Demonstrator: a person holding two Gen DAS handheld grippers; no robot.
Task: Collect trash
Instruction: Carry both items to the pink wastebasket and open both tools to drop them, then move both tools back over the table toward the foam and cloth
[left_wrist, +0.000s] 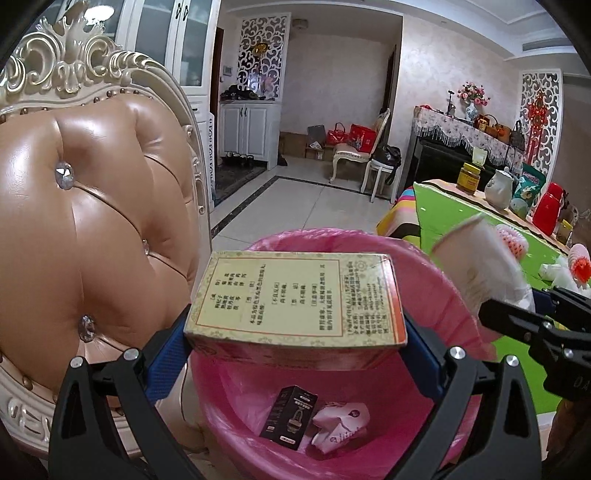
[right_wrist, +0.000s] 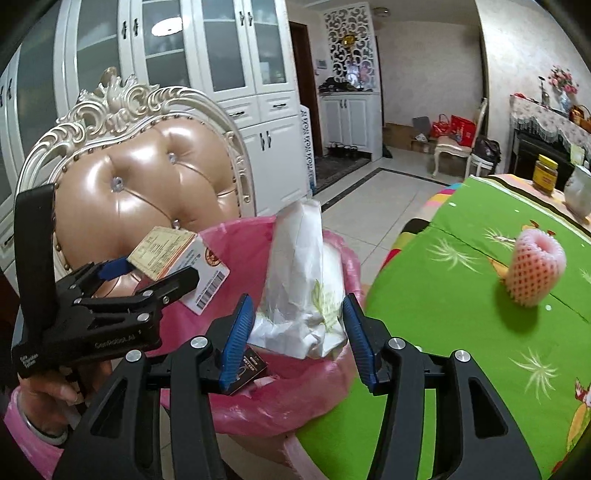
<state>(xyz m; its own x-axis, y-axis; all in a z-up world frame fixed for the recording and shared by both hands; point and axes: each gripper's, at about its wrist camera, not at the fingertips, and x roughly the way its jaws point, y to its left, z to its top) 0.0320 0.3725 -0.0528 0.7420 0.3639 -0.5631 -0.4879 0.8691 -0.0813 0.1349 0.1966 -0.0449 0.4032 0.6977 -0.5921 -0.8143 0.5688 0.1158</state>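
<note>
Two hand-held grippers are hovering over a pink-lined trash bin (left_wrist: 436, 269) beside a counter (right_wrist: 461, 295). The left hand-held gripper (left_wrist: 295, 332) is clamping a yellow printed box (left_wrist: 295, 295) above the opening. The right hand-held gripper (right_wrist: 299, 332) is holding a crumpled white paper bag (right_wrist: 303, 277), though pad contact looks loose. Next move, likely: releasing both into the bin.

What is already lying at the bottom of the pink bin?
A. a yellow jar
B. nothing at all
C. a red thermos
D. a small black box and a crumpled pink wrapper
D: looking down into the pink bin, a small black box and a crumpled pink wrapper lie on its bottom.
</note>
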